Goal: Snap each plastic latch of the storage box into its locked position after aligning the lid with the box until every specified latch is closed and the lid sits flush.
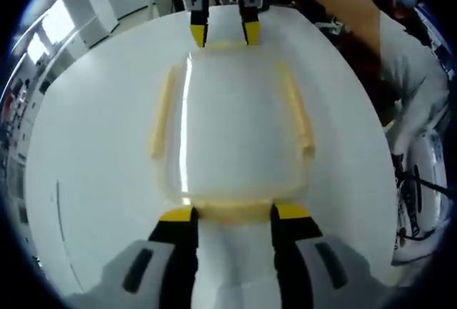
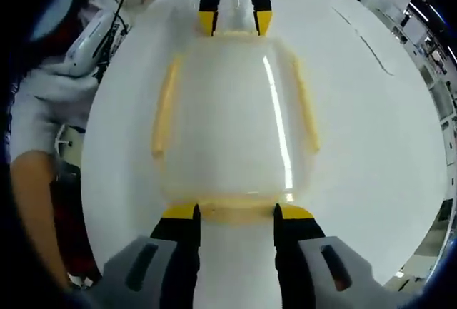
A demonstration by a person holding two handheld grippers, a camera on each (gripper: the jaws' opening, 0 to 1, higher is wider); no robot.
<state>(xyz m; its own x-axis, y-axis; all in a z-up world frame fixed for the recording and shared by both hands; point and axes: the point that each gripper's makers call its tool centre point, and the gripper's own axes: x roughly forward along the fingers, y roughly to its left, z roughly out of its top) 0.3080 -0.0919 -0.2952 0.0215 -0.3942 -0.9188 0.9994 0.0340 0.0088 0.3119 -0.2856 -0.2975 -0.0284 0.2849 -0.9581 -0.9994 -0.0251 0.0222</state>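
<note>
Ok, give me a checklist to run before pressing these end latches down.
1. Lid seated on the storage box: looks aligned, ok.
2. Left gripper at the near end latch: jaws apart, straddling it, ok.
3. Right gripper at the opposite end latch: jaws straddling it, ok.
4. Side latches locked: cannot tell.
5. End latches snapped: cannot tell.
6. Table around the box unobstructed: ok.
</note>
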